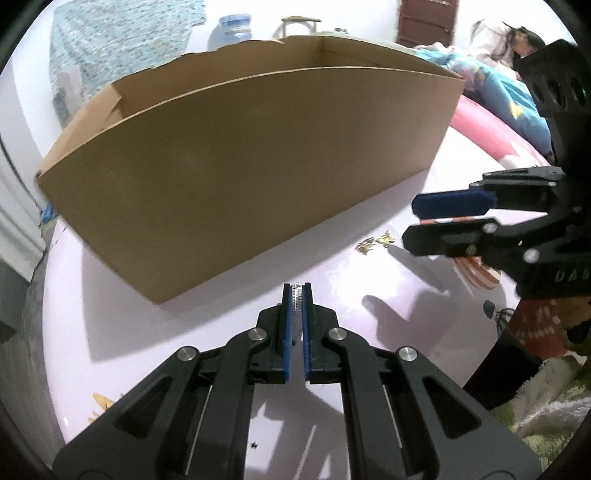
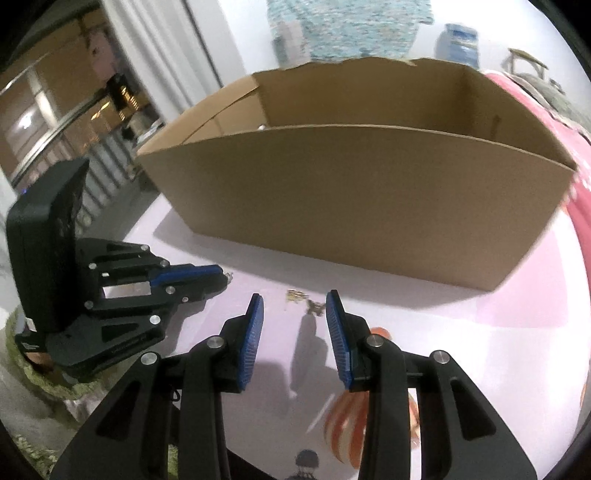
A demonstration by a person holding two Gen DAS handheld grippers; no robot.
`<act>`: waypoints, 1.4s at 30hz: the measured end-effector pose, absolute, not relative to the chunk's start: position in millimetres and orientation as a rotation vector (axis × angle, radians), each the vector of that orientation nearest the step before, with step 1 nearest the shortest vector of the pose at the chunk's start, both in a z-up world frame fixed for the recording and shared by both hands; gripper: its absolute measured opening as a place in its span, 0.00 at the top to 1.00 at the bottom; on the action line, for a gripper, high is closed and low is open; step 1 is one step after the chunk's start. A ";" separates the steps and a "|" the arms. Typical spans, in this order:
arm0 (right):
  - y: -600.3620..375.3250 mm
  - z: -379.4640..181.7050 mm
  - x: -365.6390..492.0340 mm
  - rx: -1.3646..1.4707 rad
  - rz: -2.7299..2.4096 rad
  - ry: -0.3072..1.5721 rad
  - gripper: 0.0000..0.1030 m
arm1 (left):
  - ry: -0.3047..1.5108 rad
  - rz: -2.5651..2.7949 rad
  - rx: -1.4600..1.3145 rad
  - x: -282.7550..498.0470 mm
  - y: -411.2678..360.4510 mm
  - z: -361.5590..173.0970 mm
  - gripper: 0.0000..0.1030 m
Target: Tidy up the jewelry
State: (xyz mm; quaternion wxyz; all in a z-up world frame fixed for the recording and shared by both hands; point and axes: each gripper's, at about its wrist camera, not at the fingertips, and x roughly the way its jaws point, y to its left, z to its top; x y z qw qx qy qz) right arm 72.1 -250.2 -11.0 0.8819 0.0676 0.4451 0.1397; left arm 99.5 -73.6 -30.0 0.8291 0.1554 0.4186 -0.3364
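My left gripper [image 1: 297, 291] is shut on a small silver jewelry piece [image 1: 297, 295], held just above the pale pink surface in front of the open cardboard box [image 1: 236, 162]. It also shows at the left of the right wrist view [image 2: 218, 277]. My right gripper [image 2: 294, 306] is open and empty, low over the surface; in the left wrist view it [image 1: 415, 221] enters from the right. Small gold jewelry pieces [image 2: 306, 301] lie on the surface just ahead of the right fingertips, also in the left wrist view [image 1: 375, 243]. The box [image 2: 354, 195] stands behind them.
The pink surface [image 1: 229, 332] carries printed cartoon pictures [image 2: 354, 424]. A green fluffy blanket [image 1: 546, 402] lies at the near right. A person and bedding [image 1: 502, 66] are at the far right. A blue water jug [image 1: 232, 27] stands behind the box.
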 end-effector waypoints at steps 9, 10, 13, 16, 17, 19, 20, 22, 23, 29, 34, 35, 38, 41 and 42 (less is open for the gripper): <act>-234.4 -19.1 96.8 0.003 0.328 0.966 0.77 | 0.877 -0.711 0.311 96.2 -64.0 -29.2 0.96; -233.6 -20.1 98.5 -0.013 0.330 0.972 0.77 | 0.876 -0.712 0.312 95.9 -63.9 -29.3 0.96; -230.3 -24.9 102.1 -0.054 0.336 0.999 0.80 | 0.873 -0.713 0.308 95.3 -63.4 -29.3 0.96; -226.8 -28.4 101.9 -0.099 0.337 1.012 0.86 | 0.873 -0.713 0.305 95.3 -63.1 -29.8 0.96; -224.7 -29.3 101.9 -0.109 0.341 1.015 0.92 | 0.874 -0.714 0.303 95.8 -63.8 -29.3 0.96; -224.1 -29.2 102.5 -0.107 0.347 1.021 0.95 | 0.875 -0.715 0.301 96.2 -62.1 -29.8 0.96; -224.0 -29.4 102.8 -0.111 0.347 1.019 0.96 | 0.876 -0.716 0.300 96.3 -62.2 -30.1 0.96; -225.8 -29.2 102.8 -0.101 0.343 1.016 0.96 | 0.877 -0.718 0.297 96.4 -62.3 -30.2 0.96; -227.9 -28.7 102.9 -0.084 0.342 1.015 0.97 | 0.876 -0.718 0.296 96.4 -62.5 -29.8 0.96; -248.5 -10.6 94.8 0.043 0.334 0.971 0.97 | 0.859 -0.718 0.287 95.0 -59.9 -24.1 0.96; -264.5 9.9 84.6 0.129 0.315 0.915 0.97 | 0.836 -0.721 0.276 89.9 -55.7 -15.0 0.96; -264.5 12.9 84.5 0.134 0.312 0.907 0.97 | 0.828 -0.723 0.274 88.1 -55.1 -11.9 0.96; -266.5 26.5 77.8 0.154 0.306 0.865 0.97 | 0.805 -0.725 0.266 82.0 -52.2 -1.0 0.96; -269.3 39.0 70.7 0.165 0.304 0.828 0.97 | 0.777 -0.728 0.259 75.8 -49.3 12.6 0.96; -269.0 41.3 69.5 0.170 0.306 0.819 0.97 | 0.767 -0.729 0.255 74.1 -48.6 17.9 0.96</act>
